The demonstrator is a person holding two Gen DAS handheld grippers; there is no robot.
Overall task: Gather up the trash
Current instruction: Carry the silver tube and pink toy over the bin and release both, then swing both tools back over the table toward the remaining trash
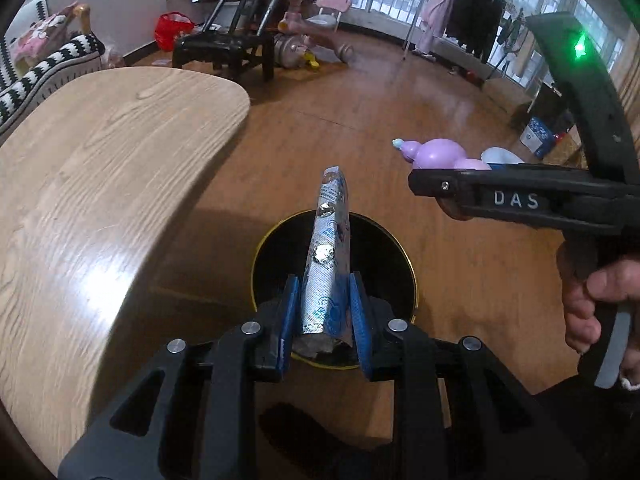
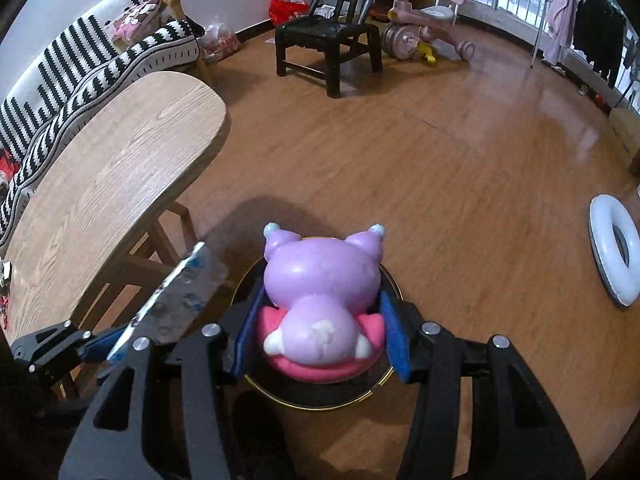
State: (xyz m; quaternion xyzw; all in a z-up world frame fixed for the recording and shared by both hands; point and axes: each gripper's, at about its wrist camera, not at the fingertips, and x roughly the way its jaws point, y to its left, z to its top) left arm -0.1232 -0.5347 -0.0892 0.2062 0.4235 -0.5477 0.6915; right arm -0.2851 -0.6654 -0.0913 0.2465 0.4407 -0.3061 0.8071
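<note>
My left gripper [image 1: 325, 312] is shut on a silver foil blister pack [image 1: 326, 256], which sticks up between the blue pads above a black trash bin with a gold rim [image 1: 256, 256] on the floor. My right gripper [image 2: 320, 320] is shut on a purple and pink cat-shaped toy [image 2: 320, 280], held over the same bin [image 2: 384, 384]. In the left wrist view the right gripper [image 1: 432, 184] comes in from the right with the toy [image 1: 436, 154] showing above its finger. In the right wrist view the blister pack [image 2: 180, 296] and left gripper [image 2: 100, 344] sit at lower left.
A light wooden table [image 1: 100, 184] stands left of the bin, a striped sofa [image 2: 80, 68] behind it. Farther off are a black chair [image 2: 328, 40], a pink ride-on toy [image 2: 424, 32], a clothes rack [image 1: 460, 16] and a white ring [image 2: 616, 248] on the floor at right.
</note>
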